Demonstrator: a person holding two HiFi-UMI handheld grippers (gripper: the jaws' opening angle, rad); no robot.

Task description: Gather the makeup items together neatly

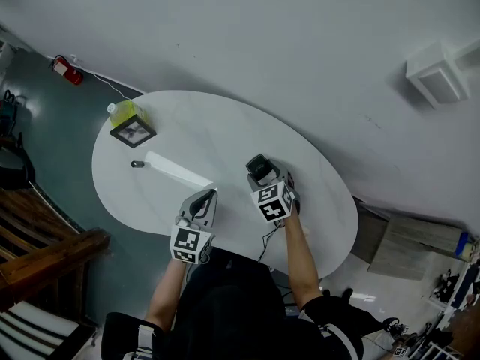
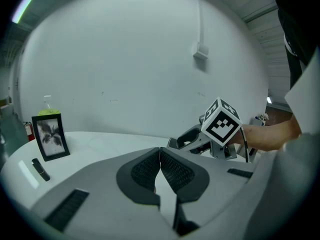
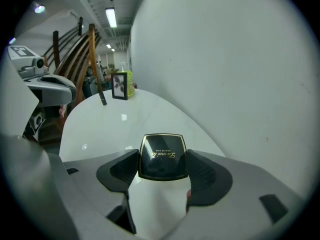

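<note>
A black square powder compact (image 3: 162, 155) with a gold rim sits between the pads of my right gripper (image 3: 163, 168), which is shut on it just above the white table (image 3: 110, 129). In the head view this gripper (image 1: 263, 175) holds the compact (image 1: 258, 163) over the table's middle. My left gripper (image 2: 160, 159) is shut with nothing in it, and it hovers near the table's front edge (image 1: 208, 196). A small black makeup tube (image 1: 137, 164) lies far to the left, and it also shows in the gripper views (image 2: 40, 169) (image 3: 103, 100).
A black photo frame (image 1: 133, 131) stands at the table's far left end with a yellow-green bottle (image 1: 124, 112) behind it. A bright strip of reflected light (image 1: 176, 171) crosses the tabletop. A wooden stair rail (image 1: 45, 253) lies off the table's left side.
</note>
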